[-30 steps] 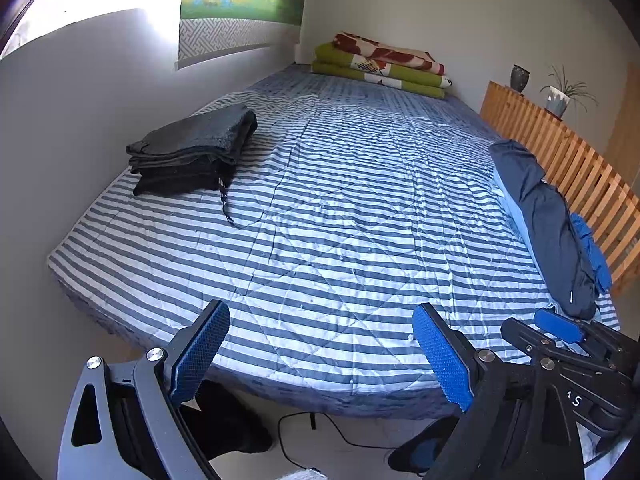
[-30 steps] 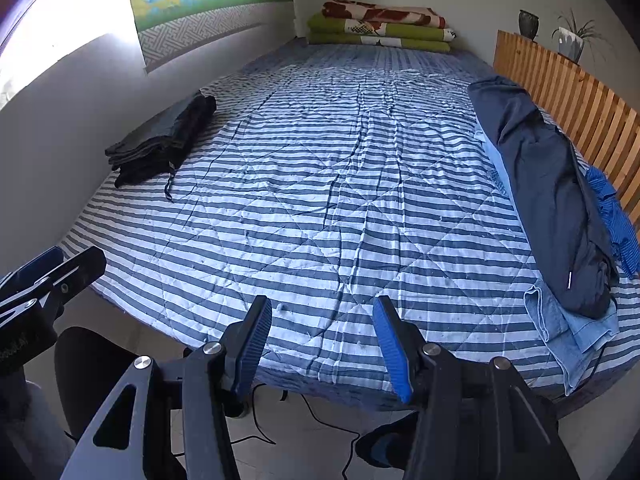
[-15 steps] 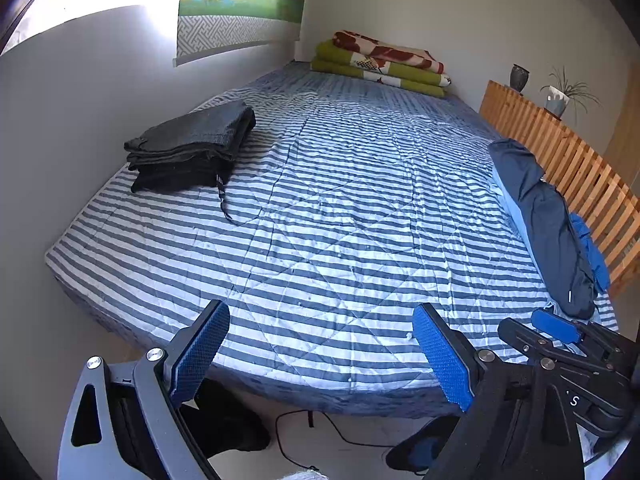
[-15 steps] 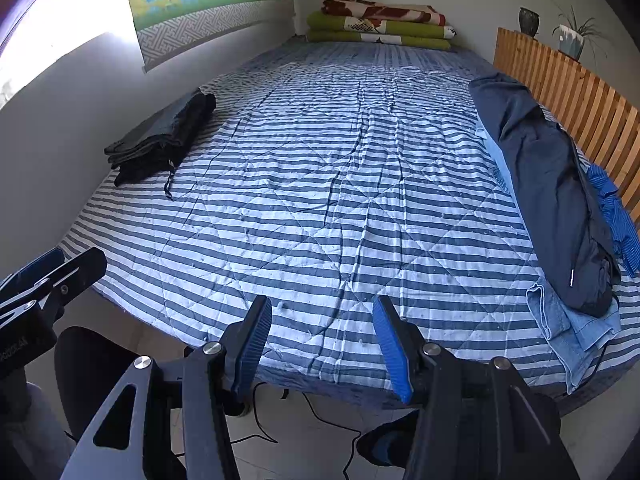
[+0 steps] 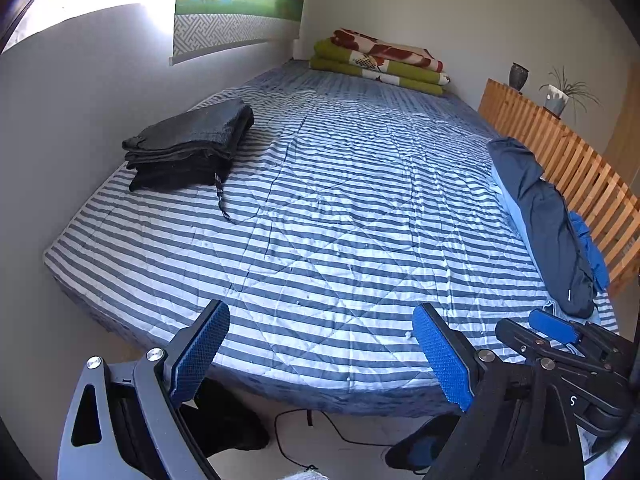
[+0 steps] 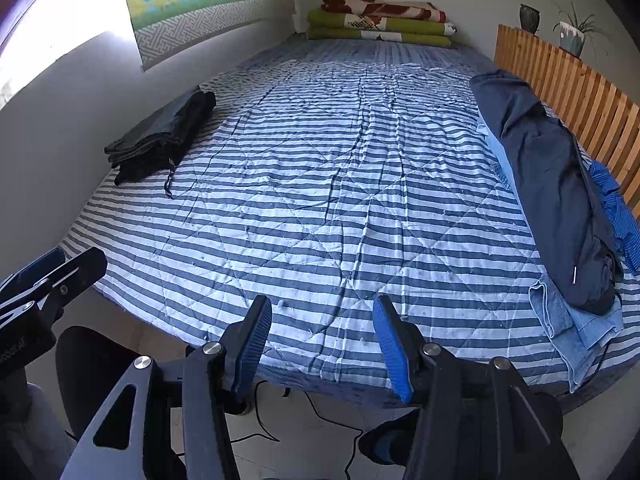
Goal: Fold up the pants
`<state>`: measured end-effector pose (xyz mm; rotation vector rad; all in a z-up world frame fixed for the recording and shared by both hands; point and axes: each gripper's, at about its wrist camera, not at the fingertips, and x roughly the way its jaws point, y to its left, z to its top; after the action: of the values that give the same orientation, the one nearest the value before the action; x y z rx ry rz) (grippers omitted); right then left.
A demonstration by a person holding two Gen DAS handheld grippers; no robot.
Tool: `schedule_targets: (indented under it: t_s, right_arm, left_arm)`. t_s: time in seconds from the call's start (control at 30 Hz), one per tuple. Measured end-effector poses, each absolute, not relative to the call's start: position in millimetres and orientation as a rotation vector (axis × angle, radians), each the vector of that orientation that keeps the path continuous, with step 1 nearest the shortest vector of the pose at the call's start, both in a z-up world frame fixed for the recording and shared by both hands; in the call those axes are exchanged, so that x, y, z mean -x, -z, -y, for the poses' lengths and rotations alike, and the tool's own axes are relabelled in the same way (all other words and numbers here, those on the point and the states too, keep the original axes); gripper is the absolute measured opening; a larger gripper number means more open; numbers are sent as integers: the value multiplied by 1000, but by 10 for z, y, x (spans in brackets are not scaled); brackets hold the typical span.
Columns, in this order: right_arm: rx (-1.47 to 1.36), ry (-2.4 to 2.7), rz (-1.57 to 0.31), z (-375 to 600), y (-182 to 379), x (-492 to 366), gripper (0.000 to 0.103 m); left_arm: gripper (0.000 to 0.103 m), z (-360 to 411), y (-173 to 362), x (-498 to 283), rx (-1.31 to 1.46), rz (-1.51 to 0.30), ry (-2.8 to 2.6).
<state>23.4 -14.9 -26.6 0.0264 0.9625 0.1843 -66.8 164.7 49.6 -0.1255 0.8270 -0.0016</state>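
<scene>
- Blue-padded fingers of the left gripper (image 5: 320, 352) are standing wide apart and holding nothing; they are hovering off the near edge of the bed (image 5: 320, 384), above the floor.
- Blue-padded fingers of the right gripper (image 6: 322, 344) are likewise spread, somewhat narrower, and gripping nothing, also short of the mattress edge.
- Running along the floor beneath both sets of fingers is a dark cable (image 6: 320, 420).
- Directly ahead of the fingers, the striped quilt (image 6: 340, 200) is lying bare; no garment is spread out for folding.
- Ahead and to the right of the right fingers, a pile of unfolded clothing is lying along the slatted wooden rail (image 6: 568, 80): a navy garment (image 6: 552, 184) on top, light denim (image 6: 568, 324) showing beneath its near end.
- Ahead and far to the left of the left fingers, a stack of dark folded clothes (image 5: 188, 148) is sitting by the wall, a drawstring trailing from it.
- Farthest off, folded blankets (image 6: 380, 20) are resting at the head of the bed.
- Judgement: some folding appears finished, going by the stack; the pile on the right is awaiting attention, and which piece in it is pants cannot be told. The next pair is not yet picked up.
</scene>
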Motion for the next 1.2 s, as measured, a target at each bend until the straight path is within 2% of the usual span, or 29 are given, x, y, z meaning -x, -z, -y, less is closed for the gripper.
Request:
schedule_targets:
  t_s: [1.2]
  right_arm:
    - [-32, -182, -987, 133, 360, -282, 49]
  left_arm:
    - [95, -1647, -395, 615, 132, -847, 16]
